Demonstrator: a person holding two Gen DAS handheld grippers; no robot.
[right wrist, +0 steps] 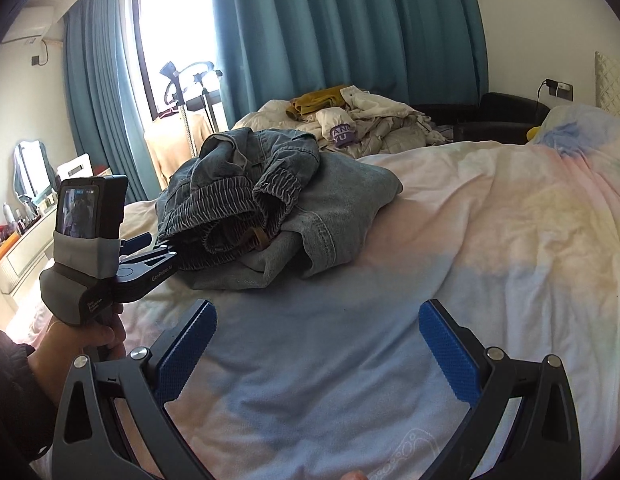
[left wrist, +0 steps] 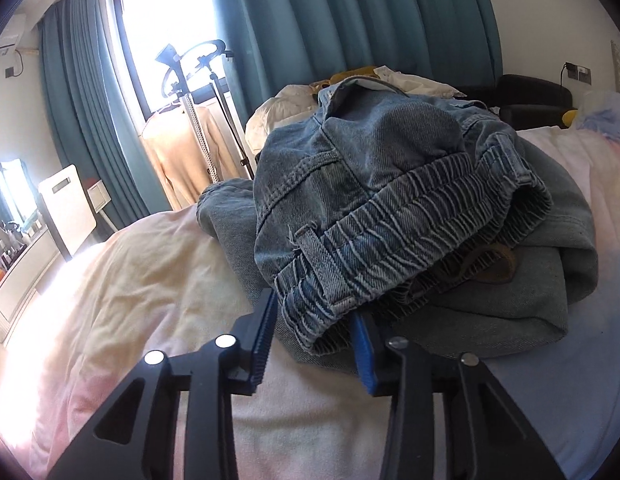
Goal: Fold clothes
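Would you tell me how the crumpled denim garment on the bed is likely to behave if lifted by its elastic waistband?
The denim garment would probably flop and unfold, since it lies in loose heaped folds. Its thick weave suggests some weight. The gathered waistband between the left gripper pads should give decent grip.

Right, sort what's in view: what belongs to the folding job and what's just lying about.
In the job:
- denim garment, waistband between the left gripper pads
- right gripper, open over the bedsheet

Lying about:
- crumpled clothes pile
- teal curtains
- black stand
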